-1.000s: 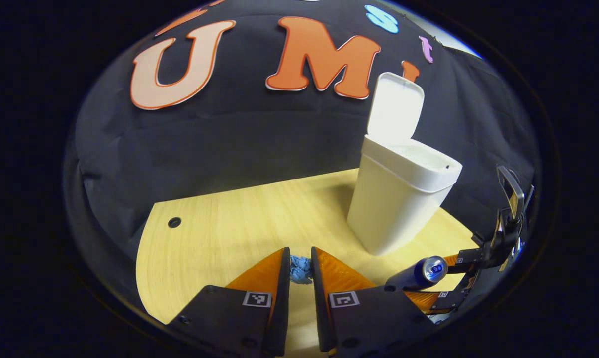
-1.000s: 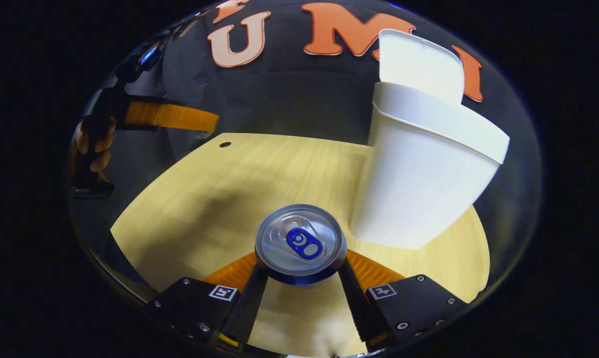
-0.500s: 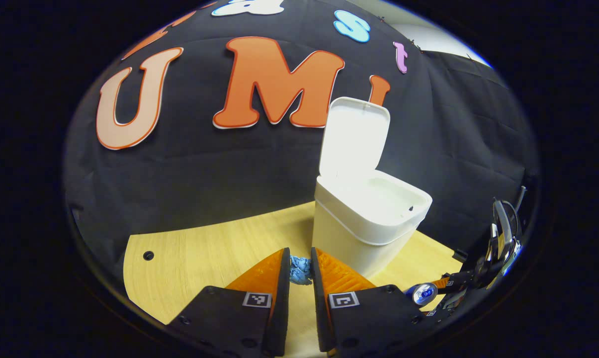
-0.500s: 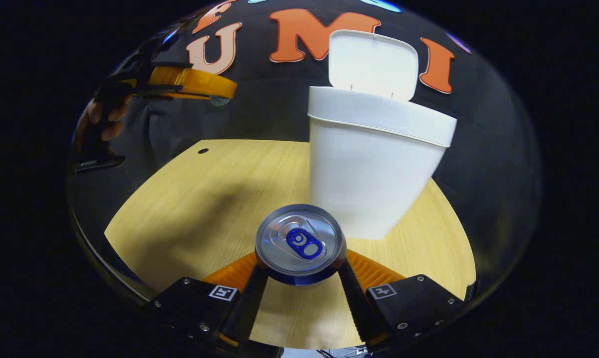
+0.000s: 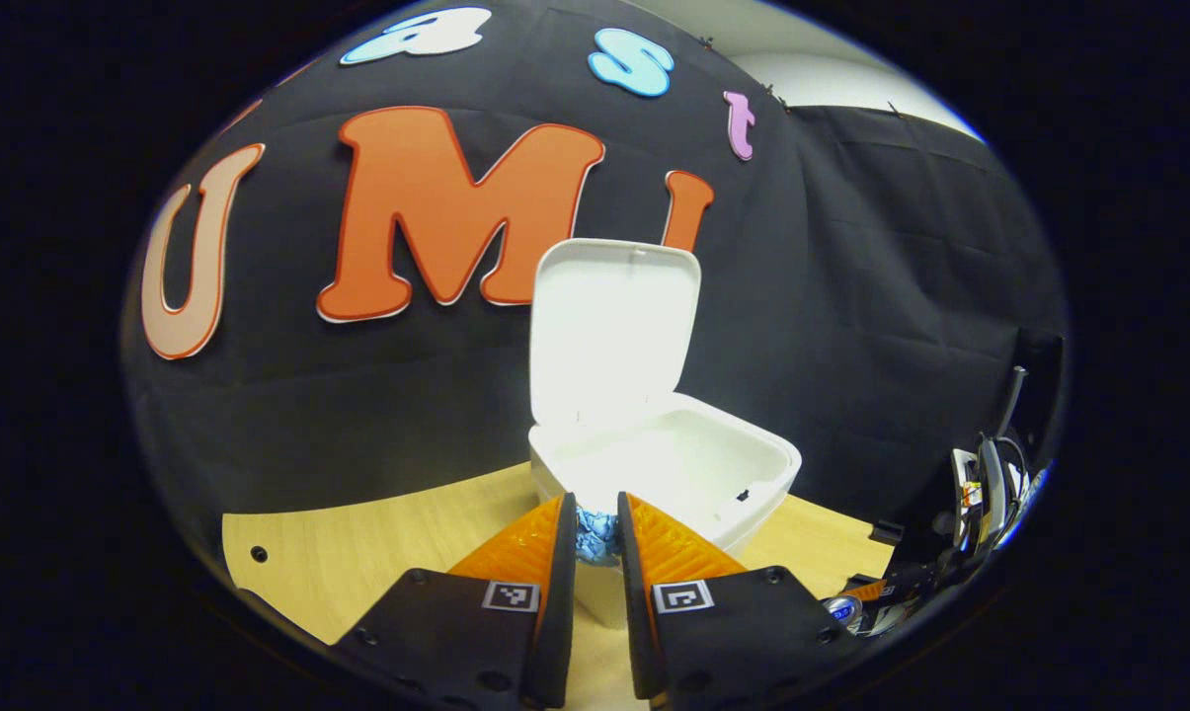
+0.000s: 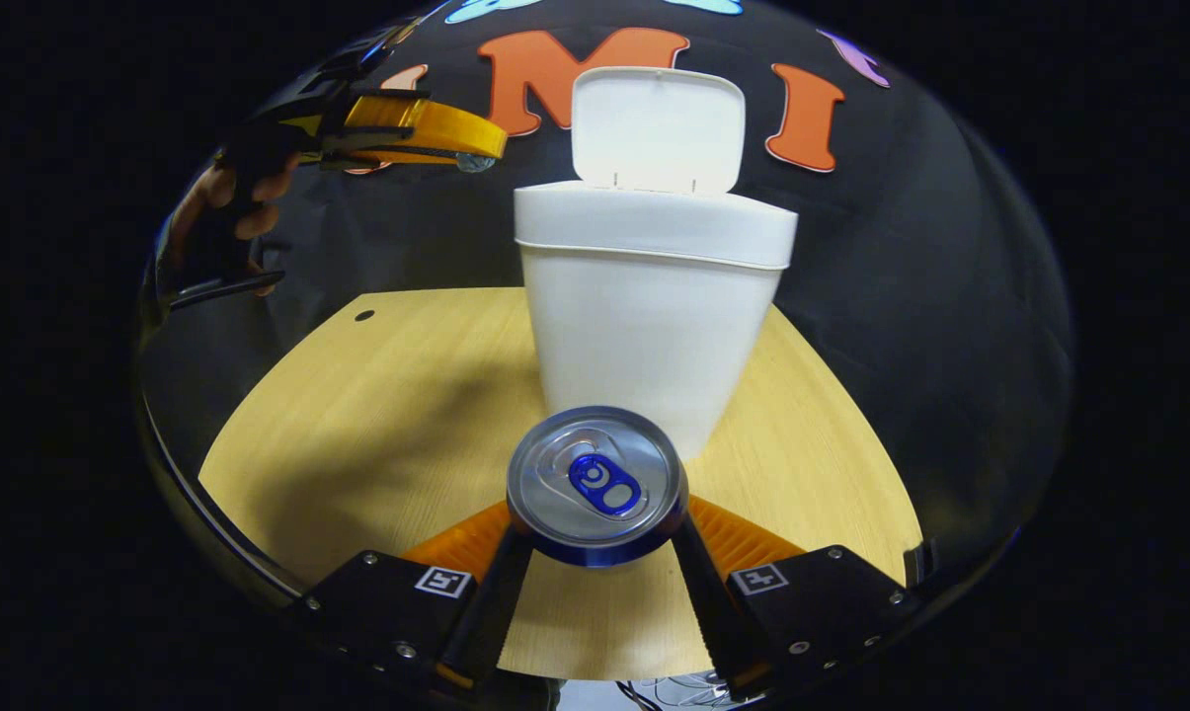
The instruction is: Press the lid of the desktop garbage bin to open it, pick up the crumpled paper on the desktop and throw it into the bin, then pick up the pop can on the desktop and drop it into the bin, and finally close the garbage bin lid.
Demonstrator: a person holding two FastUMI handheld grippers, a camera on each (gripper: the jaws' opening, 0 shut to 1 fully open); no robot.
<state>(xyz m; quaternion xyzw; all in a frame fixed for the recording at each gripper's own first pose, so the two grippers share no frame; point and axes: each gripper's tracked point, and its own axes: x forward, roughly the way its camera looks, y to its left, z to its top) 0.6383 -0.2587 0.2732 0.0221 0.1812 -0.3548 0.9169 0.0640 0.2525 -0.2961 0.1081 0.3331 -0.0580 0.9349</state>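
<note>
at the bottom of the left gripper view, the left gripper (image 5: pixel 595 538) has its two fingers pulled in narrow with the paper (image 5: pixel 595 534) wedged between them – a small blue crumpled wad, both fingers pressing on it. it's up in the air just in front of the near rim of the bin (image 5: pixel 666 469), roughly level with the opening. past that you look into the bin's white inside, and the lid (image 5: pixel 609 331) stands flipped up at the back against the black cloth wall. the table (image 5: pixel 377 553) is light wood with a small dark hole near its left edge. way off at the lower right there's a bit of the right gripper with the can's top, small and hard to make out.

in the right gripper view, the right gripper (image 6: pixel 595 533) is clamped on the can (image 6: pixel 595 486) – fingers spread about the can's width, one pressing each side, silver top with the blue tab facing the camera. it's held above the table, in front of the bin's front wall and apart from it. farther back the bin stands upright on the table, lid open. up at the top left the left gripper hangs near the bin's rim height, off to its left, with a hand (image 6: pixel 221 212) wrapped round its handle.
</note>
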